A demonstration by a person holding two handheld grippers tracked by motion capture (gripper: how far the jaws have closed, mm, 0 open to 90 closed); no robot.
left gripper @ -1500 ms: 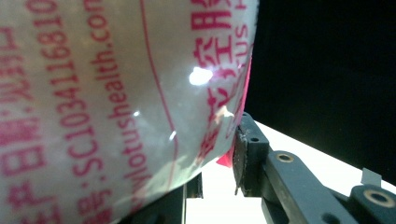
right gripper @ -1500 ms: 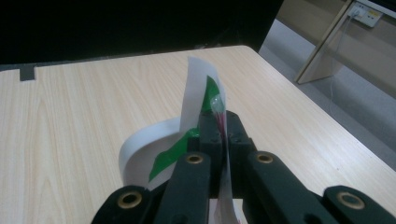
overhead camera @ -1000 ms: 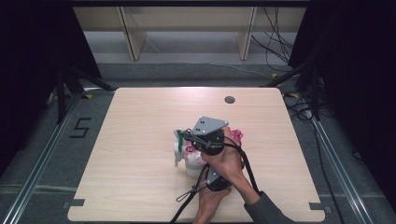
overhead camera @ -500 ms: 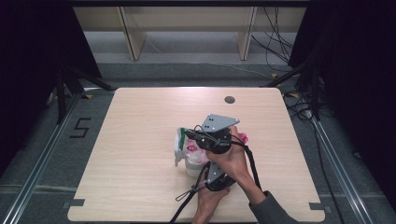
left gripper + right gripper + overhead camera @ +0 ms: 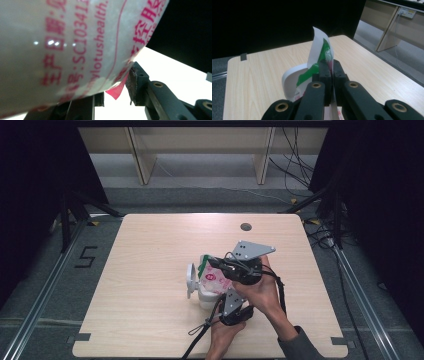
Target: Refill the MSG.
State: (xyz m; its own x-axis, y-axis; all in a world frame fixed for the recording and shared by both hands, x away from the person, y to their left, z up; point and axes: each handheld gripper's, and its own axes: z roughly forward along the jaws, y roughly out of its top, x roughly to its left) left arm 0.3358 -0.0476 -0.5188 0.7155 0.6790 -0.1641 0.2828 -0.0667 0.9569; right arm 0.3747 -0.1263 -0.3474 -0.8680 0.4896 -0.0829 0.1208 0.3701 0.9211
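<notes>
Since a second ago our right gripper has drawn right, jaws pinched on the seal, peeling it up; our left gripper clamps the tub mid-surface; opening looks nearly done.

High view: above the near edge, facing forward and down over the whole counter. Gripper views: along each hand-held gripper's jaws, very close. All three share the white printed container.
</notes>
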